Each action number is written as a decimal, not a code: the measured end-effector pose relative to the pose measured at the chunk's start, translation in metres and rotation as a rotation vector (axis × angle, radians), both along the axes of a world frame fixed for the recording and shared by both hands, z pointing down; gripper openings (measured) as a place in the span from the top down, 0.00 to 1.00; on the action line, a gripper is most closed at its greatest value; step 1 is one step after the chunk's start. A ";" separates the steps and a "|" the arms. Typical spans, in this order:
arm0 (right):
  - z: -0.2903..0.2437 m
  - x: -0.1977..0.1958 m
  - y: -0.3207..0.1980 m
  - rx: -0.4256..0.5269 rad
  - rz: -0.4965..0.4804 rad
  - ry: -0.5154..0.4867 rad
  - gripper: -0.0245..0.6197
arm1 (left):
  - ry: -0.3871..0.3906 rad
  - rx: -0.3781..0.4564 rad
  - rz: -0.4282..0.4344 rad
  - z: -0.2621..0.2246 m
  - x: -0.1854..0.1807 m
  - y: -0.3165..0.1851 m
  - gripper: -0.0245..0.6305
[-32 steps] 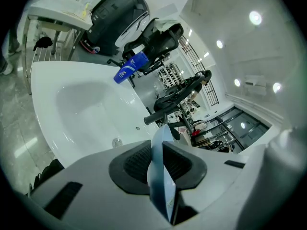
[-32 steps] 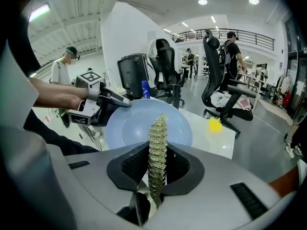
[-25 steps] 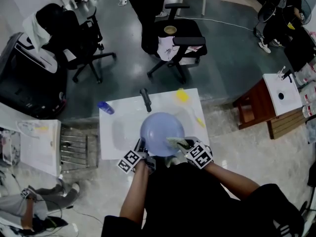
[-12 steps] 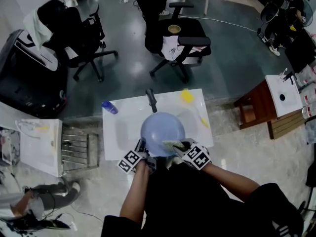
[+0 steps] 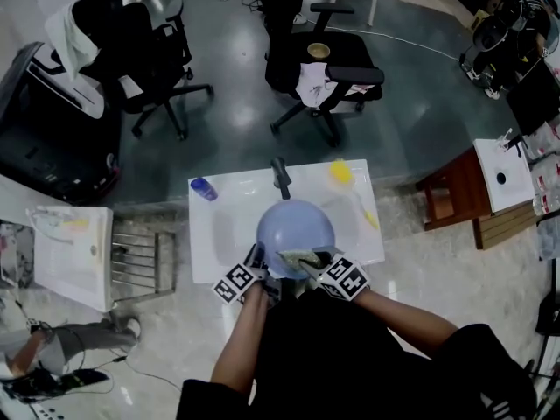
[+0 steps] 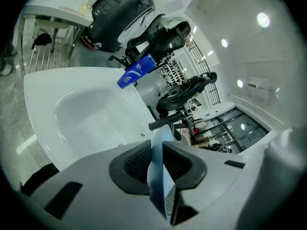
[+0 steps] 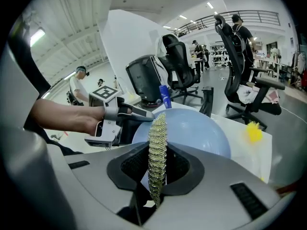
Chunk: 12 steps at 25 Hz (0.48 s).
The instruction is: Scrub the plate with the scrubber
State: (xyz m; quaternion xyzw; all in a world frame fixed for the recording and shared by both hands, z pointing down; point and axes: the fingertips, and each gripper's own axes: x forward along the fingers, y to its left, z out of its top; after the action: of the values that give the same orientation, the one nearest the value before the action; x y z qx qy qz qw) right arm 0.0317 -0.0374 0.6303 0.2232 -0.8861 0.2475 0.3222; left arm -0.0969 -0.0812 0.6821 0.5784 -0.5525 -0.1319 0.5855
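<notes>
A white sink (image 5: 219,226) stands in the middle of the floor, with its basin (image 6: 86,114) on the left half. The light blue plate (image 5: 295,224) is over the middle of the sink, toward its near edge, and covers much of it.

The left gripper (image 5: 260,261) holds the plate at its near left rim. Its jaws stand narrow, and the pads (image 6: 139,162) press on the thin edge of the plate (image 6: 157,176) from both sides. The left forearm (image 5: 245,339) reaches forward from the person's body, and the left hand (image 7: 72,119) wraps the gripper's handle, which points slightly downward.

The right gripper (image 5: 311,262) comes in from the near right, pointing down at the plate (image 7: 201,133). Its jaws are closed tight on the scrubber (image 7: 157,147), a flat pad of yellow-green mesh held edge-up. In the head view, the scrubber (image 5: 296,258) lies over the near part of the plate, just beside the left gripper's tips. The right forearm (image 5: 402,318) is bent in toward the sink.

A black faucet (image 5: 281,176) stands at the sink's far edge behind the plate. A blue bottle (image 5: 203,189) lies at the far left corner, and a yellow object (image 5: 341,171) is at the far right.
</notes>
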 end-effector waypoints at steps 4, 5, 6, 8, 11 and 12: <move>-0.005 -0.015 -0.002 -0.009 -0.011 -0.005 0.87 | 0.013 -0.009 0.017 0.000 -0.001 0.002 0.87; -0.006 -0.019 -0.002 -0.013 -0.013 -0.005 0.87 | 0.015 -0.012 0.022 0.001 -0.001 0.003 0.87; -0.007 -0.021 -0.002 -0.017 -0.015 -0.006 0.87 | 0.017 -0.015 0.027 0.001 -0.001 0.004 0.87; -0.007 -0.026 -0.002 -0.026 -0.015 -0.010 0.87 | 0.020 -0.019 0.036 0.002 0.000 0.007 0.87; -0.005 -0.030 -0.004 -0.033 -0.009 -0.011 0.87 | 0.029 -0.018 0.041 0.003 0.001 0.008 0.87; -0.004 -0.031 -0.005 -0.036 -0.005 -0.011 0.87 | 0.035 -0.019 0.041 0.003 0.001 0.009 0.87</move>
State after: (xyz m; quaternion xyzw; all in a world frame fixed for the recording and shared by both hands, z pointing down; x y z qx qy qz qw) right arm 0.0005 -0.0422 0.6260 0.2139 -0.8838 0.2637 0.3219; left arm -0.0963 -0.0725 0.6855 0.5818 -0.5313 -0.1246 0.6030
